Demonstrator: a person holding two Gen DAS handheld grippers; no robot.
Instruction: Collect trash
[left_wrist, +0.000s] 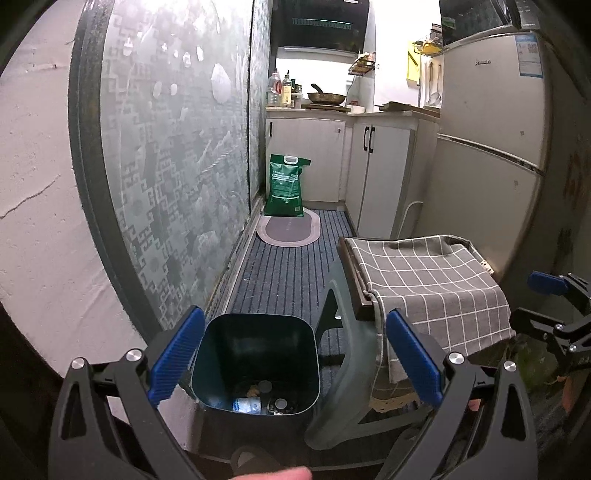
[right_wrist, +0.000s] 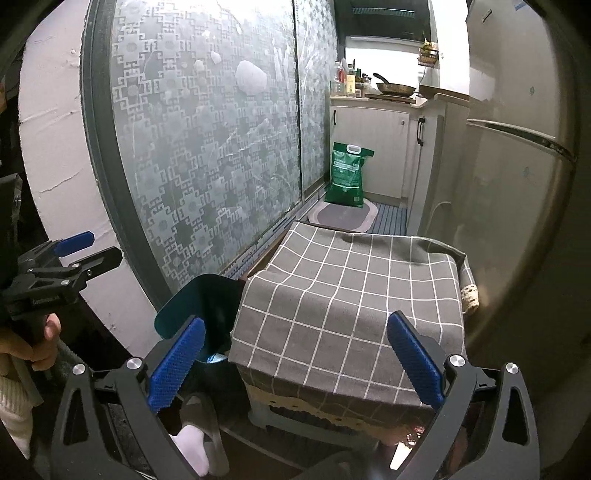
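Both blue pads of the left hand-held gripper (left_wrist: 293, 356) stood wide apart in the left wrist view, with nothing between them but air; below and beyond them a dark green trash bin (left_wrist: 255, 354) stood on the striped floor mat (left_wrist: 288, 266). The bin was square with rounded corners, open at the top, and at its bottom lay a few scraps: a pale crumpled wrapper (left_wrist: 246, 405) and some round dark pieces. Just right of the bin was a grey plastic stool (left_wrist: 343, 376) carrying a low table under a grey checked cloth (left_wrist: 424, 280), whose front edge hung over the side. The right hand-held gripper (left_wrist: 550, 306) showed at the right edge. In the right wrist view, the right hand-held gripper (right_wrist: 295, 356) was spread as wide as it goes, empty, above the cloth (right_wrist: 351, 295), which lay bare. The bin (right_wrist: 207, 310) was partly hidden behind the cloth's left edge. At the left edge a hand (right_wrist: 26, 343) gripped the handle of the left hand-held gripper (right_wrist: 74, 247).
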